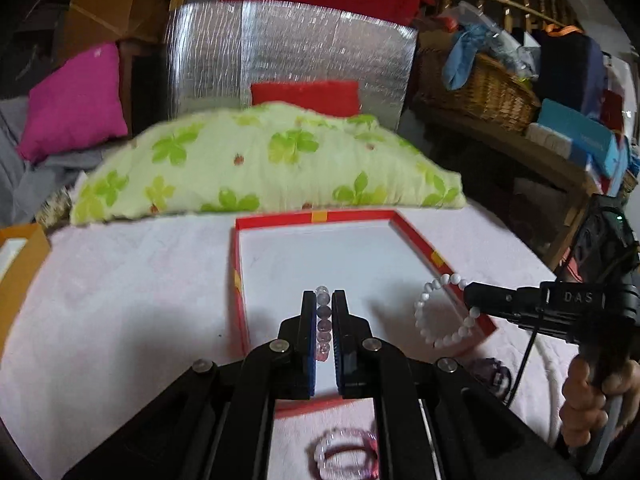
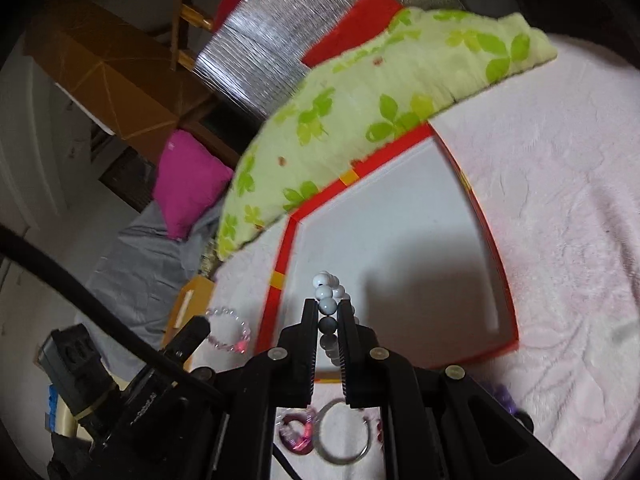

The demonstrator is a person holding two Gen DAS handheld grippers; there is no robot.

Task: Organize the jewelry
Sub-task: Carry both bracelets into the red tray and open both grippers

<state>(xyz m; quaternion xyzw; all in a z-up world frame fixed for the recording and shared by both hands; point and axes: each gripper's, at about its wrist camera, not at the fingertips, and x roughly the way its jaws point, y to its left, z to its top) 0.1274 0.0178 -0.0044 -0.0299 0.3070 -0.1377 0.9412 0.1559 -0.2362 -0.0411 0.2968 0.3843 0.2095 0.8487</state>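
Along the left edge of the bed [image 1: 120, 280], which is covered in a pale pink fuzzy blanket, sits an orange cardboard box [image 1: 20, 264] with a white inside. Near the bed's middle lies a shallow red cardboard tray with a plain white floor [image 1: 320, 256] and small yellow marks on its rim; its far edge almost touches a light green pillow printed with green clover leaves [image 1: 264, 168].

Over the near left part of that tray the left claw [image 1: 324, 300] is clamped on a bracelet of translucent lilac and smoky round beads [image 1: 323, 320], the beads standing in a single file between the black fingers. Below it, on the blanket by the bed's near edge, lies a clear pink beaded bracelet [image 1: 344, 456].

Further right, over the tray's right rim, the right claw [image 2: 326, 308] pinches a bracelet of glossy white round beads [image 1: 444, 312], its loop hanging free in the air. A hand [image 1: 596, 396] grips that tool's handle. A dark purple beaded bracelet [image 1: 496, 376] rests on the blanket just outside the tray's near right corner.
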